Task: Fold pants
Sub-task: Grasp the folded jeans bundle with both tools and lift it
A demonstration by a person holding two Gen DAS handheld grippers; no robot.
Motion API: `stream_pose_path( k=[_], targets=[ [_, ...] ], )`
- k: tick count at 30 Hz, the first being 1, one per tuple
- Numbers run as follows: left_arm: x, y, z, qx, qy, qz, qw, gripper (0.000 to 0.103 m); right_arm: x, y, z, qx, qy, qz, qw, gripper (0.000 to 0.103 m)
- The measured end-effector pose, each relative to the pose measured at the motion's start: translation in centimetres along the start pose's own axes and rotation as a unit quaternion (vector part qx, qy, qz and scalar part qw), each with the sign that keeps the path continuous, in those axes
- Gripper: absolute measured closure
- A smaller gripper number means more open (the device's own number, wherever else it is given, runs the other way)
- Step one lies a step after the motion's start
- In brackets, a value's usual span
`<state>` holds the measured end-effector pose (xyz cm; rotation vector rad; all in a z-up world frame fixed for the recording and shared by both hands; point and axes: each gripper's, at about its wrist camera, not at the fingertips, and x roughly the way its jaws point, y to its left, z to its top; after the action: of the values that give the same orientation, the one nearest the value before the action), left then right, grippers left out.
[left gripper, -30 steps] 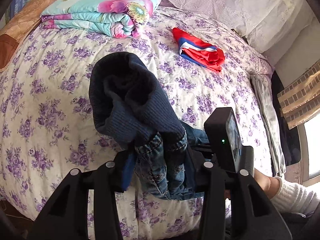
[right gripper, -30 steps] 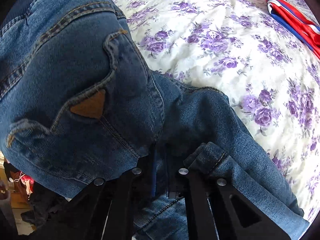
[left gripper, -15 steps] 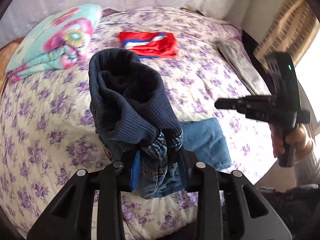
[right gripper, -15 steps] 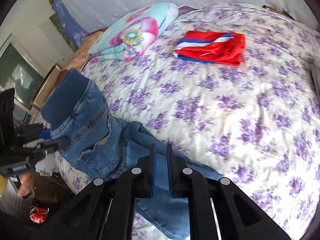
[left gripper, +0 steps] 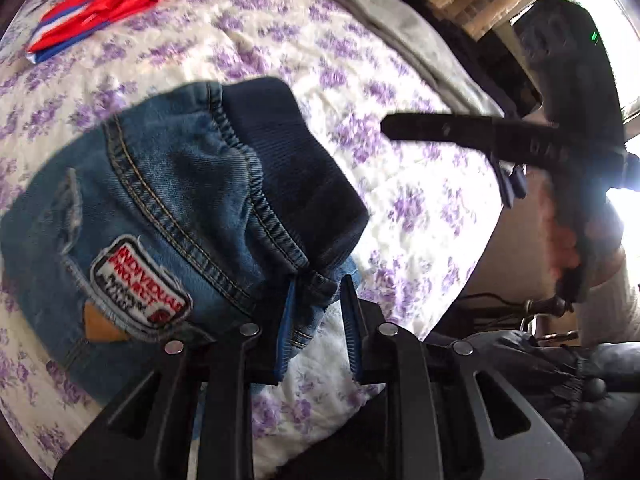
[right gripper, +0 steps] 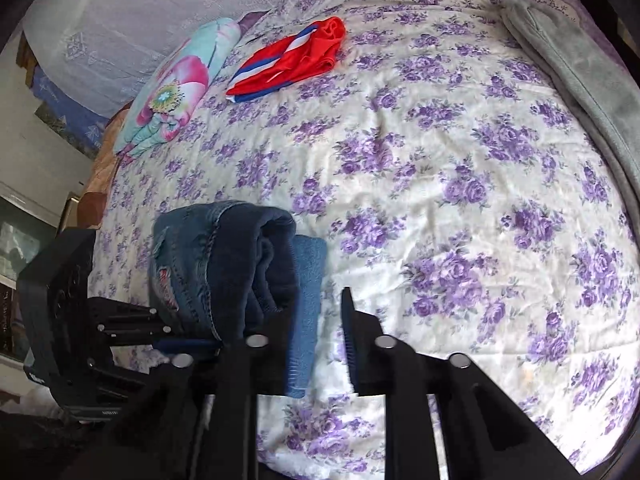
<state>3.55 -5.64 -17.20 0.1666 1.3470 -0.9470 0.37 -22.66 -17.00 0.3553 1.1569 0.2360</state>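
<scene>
The blue jeans with a dark ribbed waistband and a red-and-white patch lie folded in a bundle on the floral bedspread. My left gripper has its jaws apart around a bit of the hem, which touches only the left finger. In the right wrist view the bundle lies at the left. My right gripper is open and empty just to its right, above the bed. It shows in the left wrist view at the right.
A folded red, white and blue garment and a floral folded quilt lie at the far side of the bed. A grey blanket runs along the right edge. The bed's near edge is just below my grippers.
My left gripper lowered the jeans bundle onto the bed and opened its jaws. My right gripper opened, letting go of the denim, and moved to the right of the bundle.
</scene>
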Motion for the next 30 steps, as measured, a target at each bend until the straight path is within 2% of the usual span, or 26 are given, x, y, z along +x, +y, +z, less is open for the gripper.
stream_pose_path(
  k=[1,3,6,8,10,14,15,16,17,18,20,23,25,27,29,30],
  targets=[
    [-1.7,0.4,-0.3,-0.012,-0.015,-0.015,0.9997,0.084,-0.3,0.5,-0.2,-0.005,-0.005,0.010,1.000,0.048],
    [-5.0,1.7,-0.9,-0.042,-0.052,-0.021,0.9975,0.084,-0.6,1.8,-0.3,-0.020,-0.007,0.035,0.999,0.048],
    [-7.9,4.4,-1.5,-0.079,-0.084,0.030,0.9928,0.083,0.1,3.4,-0.3,-0.044,0.000,0.060,0.997,0.047],
    [-8.0,6.9,-1.3,-0.114,-0.080,0.041,0.9894,0.083,1.2,4.4,-0.3,-0.065,0.010,0.062,0.996,0.047],
    [-7.4,8.5,-0.7,-0.134,-0.076,0.030,0.9876,0.083,2.8,5.1,0.0,-0.087,0.015,0.064,0.994,0.047],
    [-3.4,10.4,1.2,-0.149,-0.040,0.020,0.9878,0.083,6.9,4.8,0.7,-0.091,0.046,0.065,0.993,0.045],
    [-2.6,10.6,1.4,-0.152,-0.033,0.023,0.9876,0.083,7.7,4.4,0.8,-0.082,0.056,0.069,0.993,0.052],
    [-2.1,10.6,1.5,-0.154,-0.029,0.026,0.9873,0.083,7.9,4.1,0.8,-0.072,0.063,0.089,0.991,0.085],
    [-2.2,10.4,1.6,-0.153,-0.030,0.029,0.9874,0.082,7.6,3.8,0.9,-0.058,0.069,0.114,0.989,0.087],
    [-2.5,9.9,1.5,-0.148,-0.034,0.026,0.9881,0.080,6.7,3.9,0.9,-0.050,0.064,0.119,0.990,0.088],
    [-3.4,8.8,1.4,-0.134,-0.041,0.013,0.9901,0.080,4.7,4.4,0.5,-0.040,0.061,0.109,0.991,0.088],
    [-3.3,7.2,1.0,-0.114,-0.038,0.017,0.9926,0.075,2.6,4.8,-0.7,-0.026,0.073,0.102,0.992,0.088],
    [-1.7,7.1,1.1,-0.116,-0.023,0.019,0.9929,0.075,3.4,4.8,-1.8,-0.029,0.088,0.063,0.994,0.088],
    [1.1,7.5,1.2,-0.118,-0.002,0.038,0.9922,0.075,6.1,4.0,-2.7,-0.042,0.094,0.022,0.994,0.087],
    [2.5,8.0,1.5,-0.123,0.001,0.052,0.9911,0.074,7.8,2.2,-2.6,-0.004,0.097,0.039,0.995,0.083],
    [2.1,8.3,1.6,-0.131,0.001,0.042,0.9905,0.074,7.7,1.8,-2.1,0.015,0.105,0.053,0.993,0.083]
  ],
)
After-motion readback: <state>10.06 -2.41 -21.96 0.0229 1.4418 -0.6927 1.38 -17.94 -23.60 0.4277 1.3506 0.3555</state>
